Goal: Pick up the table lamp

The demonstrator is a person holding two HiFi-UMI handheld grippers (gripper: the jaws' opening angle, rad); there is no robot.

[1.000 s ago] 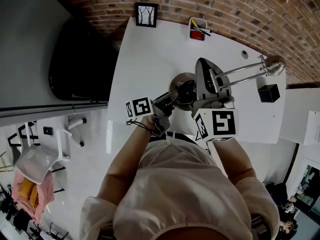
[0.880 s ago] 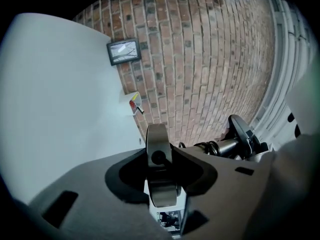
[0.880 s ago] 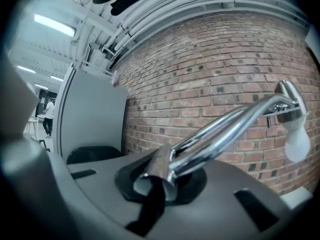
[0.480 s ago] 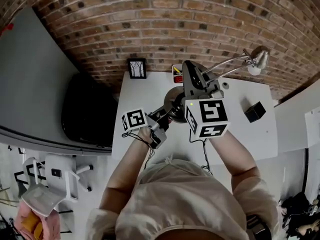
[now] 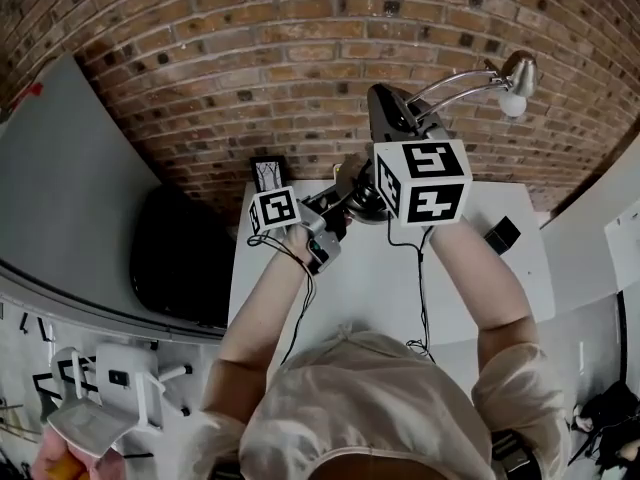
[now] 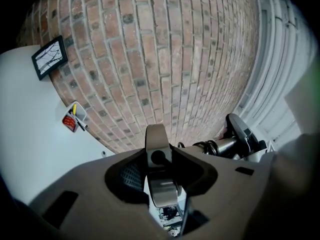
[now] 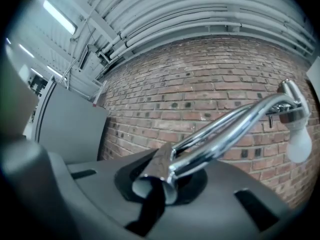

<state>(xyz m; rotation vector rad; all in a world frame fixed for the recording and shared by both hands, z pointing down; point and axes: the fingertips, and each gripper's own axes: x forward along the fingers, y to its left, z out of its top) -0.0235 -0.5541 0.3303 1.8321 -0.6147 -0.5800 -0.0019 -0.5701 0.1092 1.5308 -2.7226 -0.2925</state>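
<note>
The person holds the chrome table lamp up in front of the red-brown brick wall with both grippers. It is clear of the white rectangular tabletop and above that tabletop's far edge. The lamp's two bright parallel rods slope up to the right and end in a small metal shade with a white bulb under it.

The right gripper, which carries a white cube with black square markers, has its jaws closed tight on the lower end of the rods. In the right gripper view the rods run out from between the jaws toward the upper right, with the wall behind them.

The left gripper, with its own smaller marker cube, reaches in from the left to the lamp's round base. Its jaws stand at a middling width. In the left gripper view a dull metal bracket of the lamp sits clamped between them. To the right in that view are a coiled spring and a short chrome barrel, beside a black part.

A small black-framed picture of bare branches stands on the tabletop at the far left corner. A white cup holding pens and something red stands along the far edge. A small black cube lies near the right edge. A large black rounded object sits just off the left edge, and what it is cannot be told.
</note>
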